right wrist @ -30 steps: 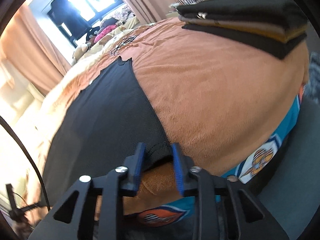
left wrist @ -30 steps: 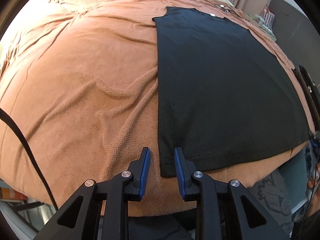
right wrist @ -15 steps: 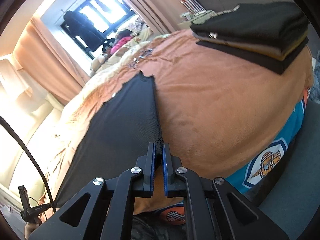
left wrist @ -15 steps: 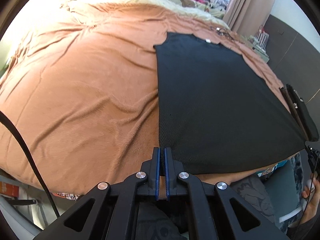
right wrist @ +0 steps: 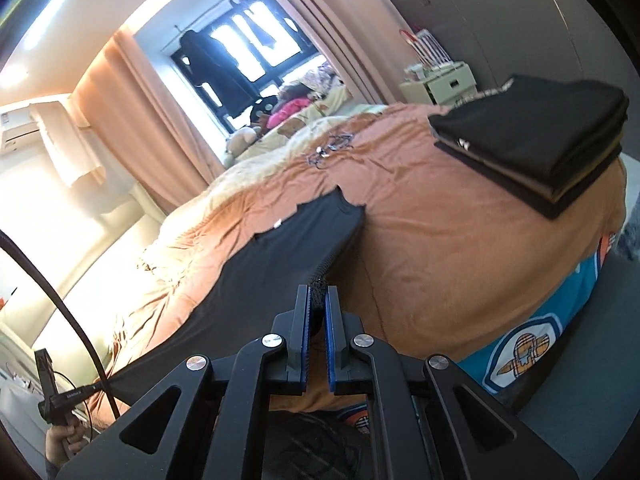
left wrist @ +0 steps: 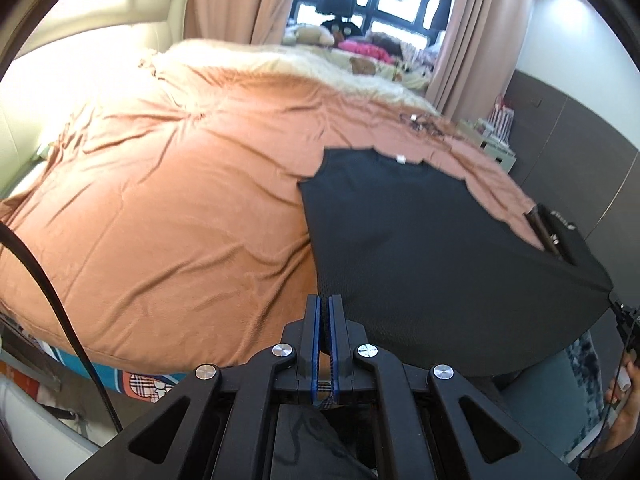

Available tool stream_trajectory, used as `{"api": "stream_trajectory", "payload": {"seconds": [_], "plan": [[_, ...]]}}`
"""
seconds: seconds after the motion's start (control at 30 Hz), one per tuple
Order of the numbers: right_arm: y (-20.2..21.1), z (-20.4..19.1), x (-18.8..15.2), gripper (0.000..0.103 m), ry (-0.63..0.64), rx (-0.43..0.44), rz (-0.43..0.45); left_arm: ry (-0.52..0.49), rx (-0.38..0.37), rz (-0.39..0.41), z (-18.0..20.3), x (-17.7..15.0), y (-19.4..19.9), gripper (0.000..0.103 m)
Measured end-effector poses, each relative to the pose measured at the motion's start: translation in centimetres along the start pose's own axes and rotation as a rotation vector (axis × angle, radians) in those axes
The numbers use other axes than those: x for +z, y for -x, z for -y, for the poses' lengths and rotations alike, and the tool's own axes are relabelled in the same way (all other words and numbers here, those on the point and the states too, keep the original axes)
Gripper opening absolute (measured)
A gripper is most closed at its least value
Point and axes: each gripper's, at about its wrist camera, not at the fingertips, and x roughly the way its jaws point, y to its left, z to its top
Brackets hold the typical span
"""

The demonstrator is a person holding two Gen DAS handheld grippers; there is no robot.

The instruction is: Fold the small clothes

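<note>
Both tools are clamped on the hem corners of the black t-shirt (left wrist: 420, 240): left tool (left wrist: 325, 312) on one, right tool (right wrist: 317, 304) on the other. I judge this the lengthwise fold: hem raised off the bed's (left wrist: 160, 208) near edge, collar lying toward the far edge. Next I should carry the hem evenly to the collar. Left tool tips downward, right nearly level.

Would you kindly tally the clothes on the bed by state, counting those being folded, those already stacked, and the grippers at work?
Black shirt held at its hem corners: 1
Folded garments in the stack, as far as layers show: 3
Grippers, left gripper and right gripper, both clamped on the shirt: 2
Total: 6
</note>
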Motion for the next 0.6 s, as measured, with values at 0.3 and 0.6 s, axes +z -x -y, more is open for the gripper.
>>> {"api": "stream_trajectory", "payload": {"seconds": [0.3,0.6], "plan": [[3.8,-0.5,-1.6,0.003,0.098,0.030,0.045,-0.012,-0.020,0.106,1.0,-1.2,5.6,0.004],[5.4,-0.5,-2.7,0.003,0.143,0.053,0.086,-0.030,-0.028,0.168,1.6,-2.3,8.3,0.004]]}}
